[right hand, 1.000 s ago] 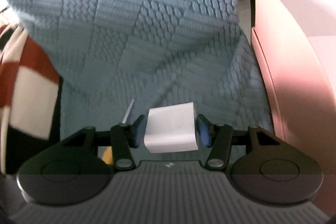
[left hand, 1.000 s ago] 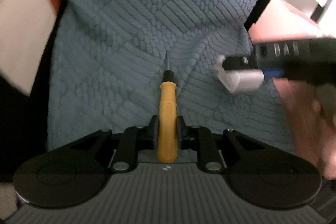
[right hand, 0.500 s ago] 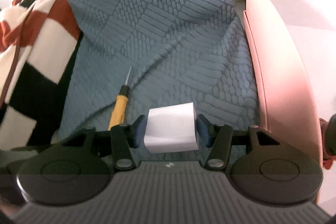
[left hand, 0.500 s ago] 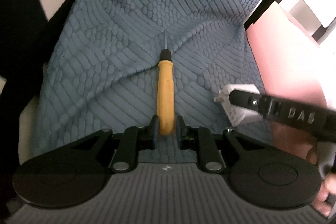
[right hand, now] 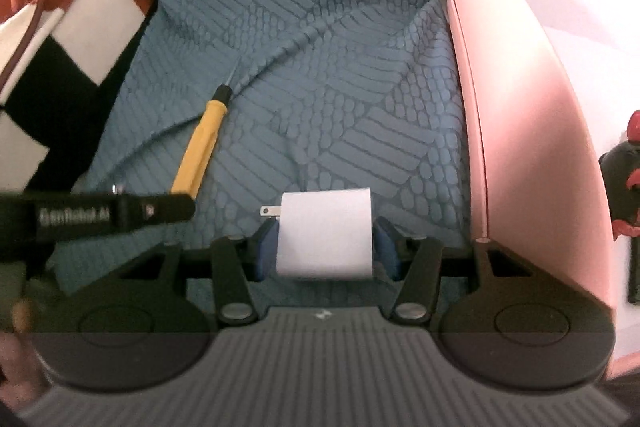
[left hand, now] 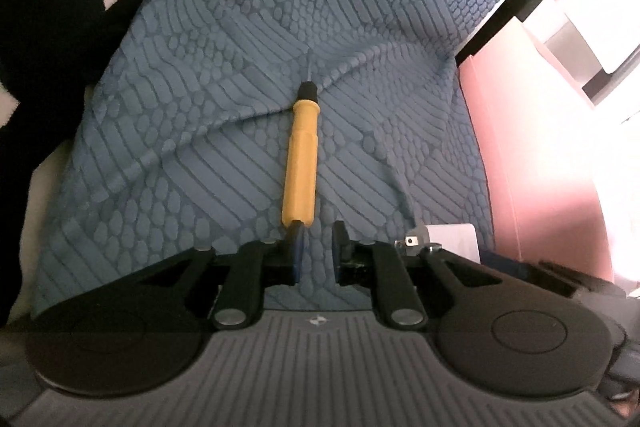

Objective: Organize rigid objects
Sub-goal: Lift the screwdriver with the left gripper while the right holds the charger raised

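A yellow-handled screwdriver [left hand: 301, 167] lies on the blue textured cloth [left hand: 200, 131], tip pointing away. My left gripper [left hand: 316, 251] is open, its jaws just behind the handle's near end, no longer gripping it. The screwdriver also shows in the right wrist view [right hand: 200, 151], with my left gripper's finger [right hand: 120, 213] at its near end. My right gripper [right hand: 326, 247] is shut on a white plug adapter [right hand: 325, 237], its prongs pointing left. The adapter also shows in the left wrist view [left hand: 450, 237] at lower right.
A pink box [right hand: 532, 115] stands along the right edge of the cloth, also in the left wrist view [left hand: 532, 163]. A red, white and black checked fabric [right hand: 48, 27] lies to the left. A dark red-spotted object [right hand: 622, 183] sits inside the box.
My left gripper has opened, let go of the screwdriver on the cloth and drawn back. My right gripper, still holding the adapter, has moved back beside the left one.
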Demonstrator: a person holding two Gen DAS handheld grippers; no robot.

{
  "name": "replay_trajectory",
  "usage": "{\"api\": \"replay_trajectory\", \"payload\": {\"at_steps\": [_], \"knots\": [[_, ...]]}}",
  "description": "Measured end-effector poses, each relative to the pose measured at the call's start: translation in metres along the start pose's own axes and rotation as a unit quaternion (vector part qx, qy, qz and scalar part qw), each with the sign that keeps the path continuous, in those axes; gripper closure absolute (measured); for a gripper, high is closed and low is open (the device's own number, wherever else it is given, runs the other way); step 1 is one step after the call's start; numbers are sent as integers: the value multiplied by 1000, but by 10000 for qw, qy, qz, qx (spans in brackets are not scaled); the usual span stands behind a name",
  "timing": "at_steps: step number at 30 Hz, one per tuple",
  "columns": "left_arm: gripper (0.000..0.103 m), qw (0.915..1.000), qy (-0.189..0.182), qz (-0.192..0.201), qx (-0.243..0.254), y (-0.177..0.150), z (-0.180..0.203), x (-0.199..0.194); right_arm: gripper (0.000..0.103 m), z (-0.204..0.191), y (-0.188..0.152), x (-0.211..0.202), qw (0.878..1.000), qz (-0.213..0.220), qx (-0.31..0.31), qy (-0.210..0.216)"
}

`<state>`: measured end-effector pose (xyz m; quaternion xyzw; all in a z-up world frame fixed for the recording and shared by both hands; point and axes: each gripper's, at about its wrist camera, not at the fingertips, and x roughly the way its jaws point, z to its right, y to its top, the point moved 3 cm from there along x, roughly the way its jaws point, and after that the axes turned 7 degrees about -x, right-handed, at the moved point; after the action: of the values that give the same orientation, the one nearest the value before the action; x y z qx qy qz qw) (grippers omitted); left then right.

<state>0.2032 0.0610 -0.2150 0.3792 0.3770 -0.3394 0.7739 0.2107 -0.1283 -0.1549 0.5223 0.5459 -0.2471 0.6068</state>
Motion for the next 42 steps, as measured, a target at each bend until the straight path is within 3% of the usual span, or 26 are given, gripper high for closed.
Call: {"api": "replay_trajectory", "payload": {"at_steps": [1,3,6,13,20,28,31,42], "knots": [[86,10000,-12,-5,8,1,0,0,48,-1,-1,0,10000,-16,-43,-15],[71,10000,-44,16,9,5,1,1,48,-2,-5,2,9999,-111,-105,-25],[58,9999,-6,153,52,10,4,1,47,-3,-7,5,9998,-179,-120,-33],[58,9995,-52,228,221,24,10,9,45,-9,-3,10,9994,-102,-285,-161],[58,9991,9,275,315,42,11,19,49,-14,4,18,9981,56,-566,-219],[58,9990,96,246,365,56,11,35,49,1,19,24,9991,157,-237,-309],[58,9979,329,318,456,58,11,42,49,10,26,25,9996,177,88,-184],[58,9934,274,561,961,52,31,57,49,8,35,29,9994,180,301,0]]}}
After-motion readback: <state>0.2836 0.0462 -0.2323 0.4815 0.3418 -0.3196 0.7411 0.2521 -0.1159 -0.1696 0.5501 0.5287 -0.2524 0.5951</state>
